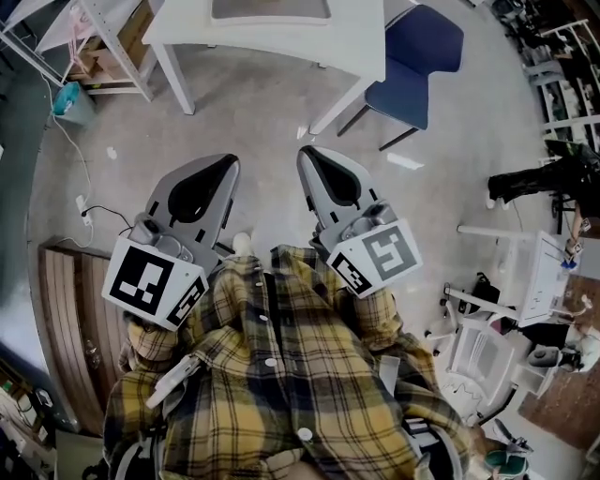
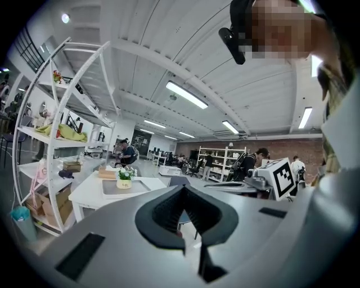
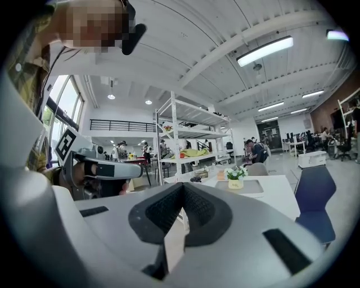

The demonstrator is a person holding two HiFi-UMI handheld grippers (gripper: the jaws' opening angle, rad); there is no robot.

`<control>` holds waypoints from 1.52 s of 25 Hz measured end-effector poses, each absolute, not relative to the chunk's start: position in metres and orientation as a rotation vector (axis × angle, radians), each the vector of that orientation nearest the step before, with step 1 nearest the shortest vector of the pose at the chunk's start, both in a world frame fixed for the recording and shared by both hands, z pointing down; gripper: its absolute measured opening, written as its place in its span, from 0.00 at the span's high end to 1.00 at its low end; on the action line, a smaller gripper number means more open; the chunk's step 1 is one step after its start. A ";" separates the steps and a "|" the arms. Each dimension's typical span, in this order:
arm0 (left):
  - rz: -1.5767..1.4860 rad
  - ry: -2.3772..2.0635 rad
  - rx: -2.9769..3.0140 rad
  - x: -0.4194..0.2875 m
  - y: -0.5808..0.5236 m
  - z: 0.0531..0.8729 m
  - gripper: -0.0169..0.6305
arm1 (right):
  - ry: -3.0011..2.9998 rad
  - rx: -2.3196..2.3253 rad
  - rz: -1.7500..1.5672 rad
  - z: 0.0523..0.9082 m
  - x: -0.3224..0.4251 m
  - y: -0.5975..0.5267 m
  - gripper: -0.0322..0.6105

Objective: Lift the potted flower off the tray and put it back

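Observation:
The potted flower [image 2: 124, 179], white blooms in a small cream pot, stands on a grey tray [image 2: 135, 188] on a white table [image 2: 90, 194], a few steps ahead. The right gripper view shows the same flower [image 3: 235, 175] and tray [image 3: 250, 187]. In the head view only the tray's near edge [image 1: 272, 13] shows; the pot is cut off. My left gripper [image 1: 223, 167] and right gripper [image 1: 309, 157] are held side by side at chest height over the floor, well short of the table. Both are shut and empty, the left's jaws [image 2: 183, 190] and the right's [image 3: 183, 189] meeting at the tips.
A blue chair [image 1: 417, 56] stands at the table's right corner. A white shelf rack [image 1: 103, 37] and a teal bin [image 1: 73, 101] are to the left. A wooden pallet [image 1: 75, 328] lies at my left, white furniture [image 1: 487, 356] at my right. People sit at distant desks.

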State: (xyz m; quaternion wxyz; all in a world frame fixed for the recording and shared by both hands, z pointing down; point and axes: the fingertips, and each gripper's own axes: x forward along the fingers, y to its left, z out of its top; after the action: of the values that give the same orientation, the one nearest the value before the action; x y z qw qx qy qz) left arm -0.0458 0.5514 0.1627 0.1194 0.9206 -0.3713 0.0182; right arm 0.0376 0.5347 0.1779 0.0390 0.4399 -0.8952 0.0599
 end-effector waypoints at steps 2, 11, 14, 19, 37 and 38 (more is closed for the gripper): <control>0.060 -1.081 2.689 -0.048 0.546 0.164 0.96 | -2.739 1.352 0.204 0.182 0.036 0.529 0.95; 0.057 -1.083 2.684 -0.036 0.470 0.172 0.96 | -2.719 1.341 0.246 0.197 0.046 0.455 0.95; 0.051 -1.098 2.683 -0.027 0.434 0.170 0.96 | -2.723 1.328 0.246 0.195 0.056 0.420 0.95; 0.029 -1.120 2.678 -0.010 0.367 0.160 0.96 | -2.735 1.300 0.256 0.188 0.071 0.357 0.95; 0.042 -1.277 2.618 0.018 0.217 0.155 0.96 | -2.787 1.188 0.291 0.190 0.114 0.199 0.95; 0.044 -1.281 2.610 0.015 0.213 0.157 0.96 | -2.786 1.180 0.299 0.194 0.111 0.194 0.95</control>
State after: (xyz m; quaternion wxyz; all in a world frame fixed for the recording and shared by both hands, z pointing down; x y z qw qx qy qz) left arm 0.0150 0.2127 0.1574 0.1166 0.8915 -0.4374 0.0150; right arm 0.1106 0.1942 0.1936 0.0505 0.3875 -0.9152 0.0983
